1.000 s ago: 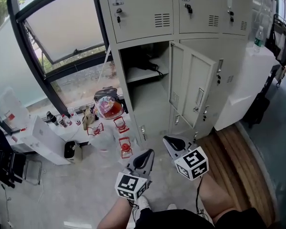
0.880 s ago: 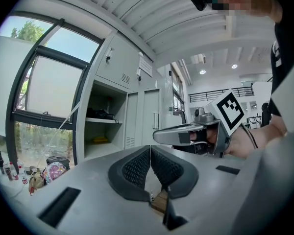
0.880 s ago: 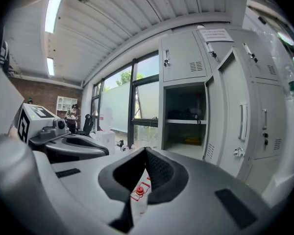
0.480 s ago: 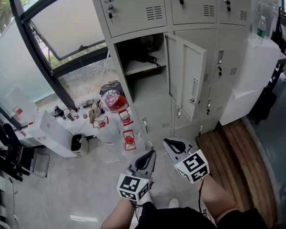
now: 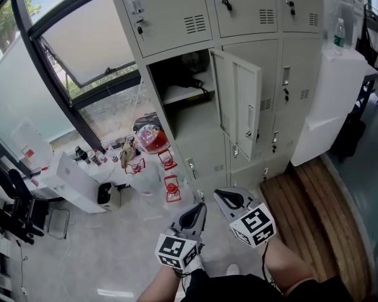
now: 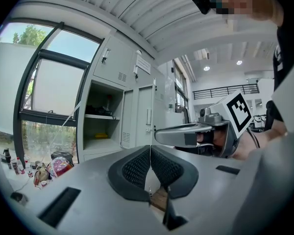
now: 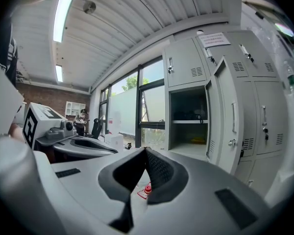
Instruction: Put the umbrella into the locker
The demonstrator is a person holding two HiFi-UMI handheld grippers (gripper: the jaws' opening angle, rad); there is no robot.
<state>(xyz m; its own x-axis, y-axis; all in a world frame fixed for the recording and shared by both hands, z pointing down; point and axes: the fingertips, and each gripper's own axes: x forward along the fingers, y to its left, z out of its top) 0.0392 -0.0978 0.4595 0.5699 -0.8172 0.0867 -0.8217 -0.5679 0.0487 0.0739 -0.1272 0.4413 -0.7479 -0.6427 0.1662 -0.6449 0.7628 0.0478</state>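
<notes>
Grey locker bank (image 5: 239, 17) fills the top of the head view, with a big tilted window (image 5: 82, 49) to its left. A white counter (image 5: 331, 99) stands at the right with a bottle (image 5: 338, 35) on top. One compartment (image 5: 198, 128) is open, its door (image 5: 239, 109) swung out to the right. The shelf (image 5: 184, 95) inside carries a dark corded item (image 5: 189, 80); below it, the left gripper view shows something small and yellow (image 6: 102, 136).

Floor is pale tile, with a wood strip (image 5: 309, 212) at the right. Clutter sits left of the lockers: a white box (image 5: 75, 181) and small red lantern-like pieces (image 5: 172, 187).

Umbrella (image 5: 152, 138): best match is the red-patterned domed thing on the floor at the locker's left foot, outside the compartment. ID not certain.

Left gripper (image 5: 203, 205) and right gripper (image 5: 218, 194) are held side by side in front of the person's legs (image 5: 290, 266), pointing at the lockers, well short of the umbrella. On both, the pads are pressed together with nothing between them. Neither is carrying anything.
</notes>
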